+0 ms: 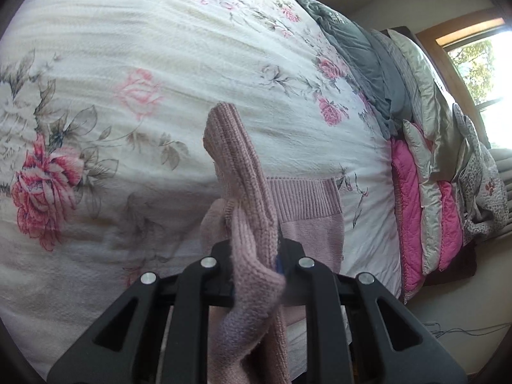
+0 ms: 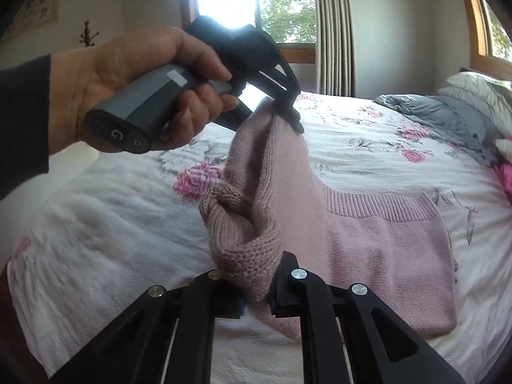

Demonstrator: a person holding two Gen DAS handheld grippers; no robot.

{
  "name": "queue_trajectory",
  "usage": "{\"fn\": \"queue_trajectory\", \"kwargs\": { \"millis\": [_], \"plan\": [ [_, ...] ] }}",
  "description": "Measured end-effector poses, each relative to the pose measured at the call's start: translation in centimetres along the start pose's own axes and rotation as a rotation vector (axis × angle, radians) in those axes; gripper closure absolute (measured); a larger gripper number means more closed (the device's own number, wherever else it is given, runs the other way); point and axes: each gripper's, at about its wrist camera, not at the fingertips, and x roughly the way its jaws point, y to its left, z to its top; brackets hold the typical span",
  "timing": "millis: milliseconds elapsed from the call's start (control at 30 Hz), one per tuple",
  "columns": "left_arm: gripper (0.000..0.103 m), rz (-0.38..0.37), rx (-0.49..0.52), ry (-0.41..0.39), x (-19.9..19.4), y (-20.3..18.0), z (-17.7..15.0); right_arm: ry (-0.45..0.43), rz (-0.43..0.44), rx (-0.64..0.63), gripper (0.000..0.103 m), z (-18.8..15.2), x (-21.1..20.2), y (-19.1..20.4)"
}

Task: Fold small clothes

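A small pink knitted sweater [image 2: 377, 243] lies partly flat on the floral bedspread [image 2: 96, 224], its ribbed hem [image 2: 380, 208] facing the far side. One side of it is lifted off the bed. My left gripper [image 1: 254, 249] is shut on a bunched fold of the sweater [image 1: 243, 166], which rises in front of its camera. In the right wrist view the left gripper [image 2: 281, 108] is held by a hand [image 2: 134, 73] and pinches the sweater's raised edge. My right gripper [image 2: 257, 291] is shut on the ribbed sleeve cuff [image 2: 236, 233].
Grey, cream and pink pillows and quilts [image 1: 416, 147] are piled along the bed's right edge. A grey blanket [image 2: 448, 118] lies at the far right. Windows [image 2: 256, 3] and a curtain [image 2: 332, 32] stand behind the bed. Open bedspread [image 1: 128, 64] spreads to the left.
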Motion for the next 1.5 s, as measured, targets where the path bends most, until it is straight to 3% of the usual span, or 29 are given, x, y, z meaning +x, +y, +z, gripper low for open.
{"fn": "queue_trajectory", "kwargs": {
  "millis": [233,500,833,1200,1500],
  "plan": [
    [0.088,0.082,0.070,0.015,3.1,-8.1,-0.2,-0.036,0.008,0.170,0.093,0.3,-2.9,-6.7],
    [0.088,0.172,0.125,0.049,8.6,-13.7,-0.7,-0.036,0.018,0.327,0.093,-1.7,-3.8,-13.5],
    [0.088,0.297,0.175,0.042,14.6,-17.7,-1.6,-0.023,0.032,0.477,0.093,-5.1,-3.6,-19.5],
    [0.090,0.378,0.223,0.017,19.9,-20.7,-3.1,-0.028,0.048,0.593,0.093,-8.9,-3.7,-24.0],
    [0.090,0.511,0.367,-0.092,23.3,-23.8,-5.8,-0.005,0.083,0.705,0.093,-12.1,-2.8,-27.0]
  ]
}}
